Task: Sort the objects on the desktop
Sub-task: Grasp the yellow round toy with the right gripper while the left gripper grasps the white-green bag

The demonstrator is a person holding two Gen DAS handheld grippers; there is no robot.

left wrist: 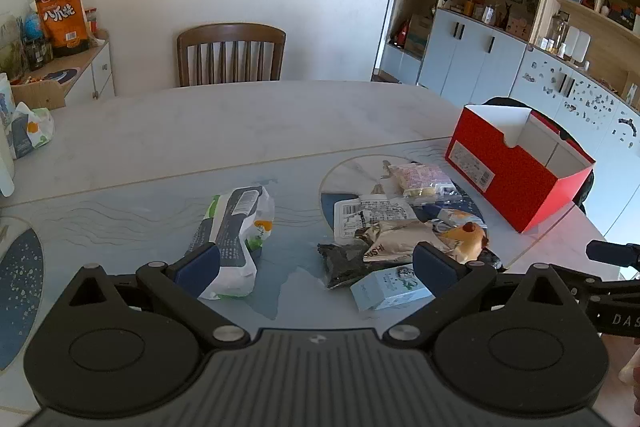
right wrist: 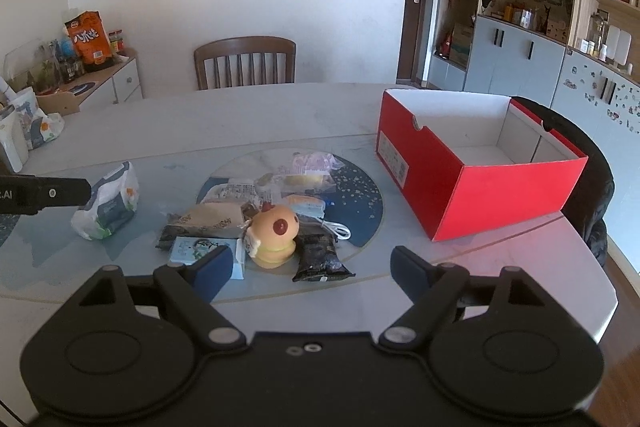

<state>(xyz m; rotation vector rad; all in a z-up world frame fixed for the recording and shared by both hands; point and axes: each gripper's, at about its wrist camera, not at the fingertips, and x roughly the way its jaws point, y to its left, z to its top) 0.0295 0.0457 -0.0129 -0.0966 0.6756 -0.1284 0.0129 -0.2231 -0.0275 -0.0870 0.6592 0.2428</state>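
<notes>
Jaws of left gripper (left wrist: 316, 263) and right gripper (right wrist: 312, 269) wide apart, empty, above snack pile (right wrist: 276, 211) beside red box (right wrist: 480, 163); sorting apparently unstarted, first grasp needed.

Left hand-held gripper (left wrist: 316, 265): jaws spread wide, nothing between the blue pads (left wrist: 198, 265), fingers pointing forward and slightly down.
Right hand-held gripper (right wrist: 314, 267): jaws spread wide, blue pads (right wrist: 214, 269) apart and bare, fingers pointing forward and slightly down.
Relative placement: the right hand-held gripper's black body shows at the right edge of the left wrist view; the left one's dark finger reaches in at the left edge of the right wrist view.
Person's hand (left wrist: 632, 375): a sliver of skin at the lower right edge of the left wrist view, just below the right hand-held gripper's body.
</notes>
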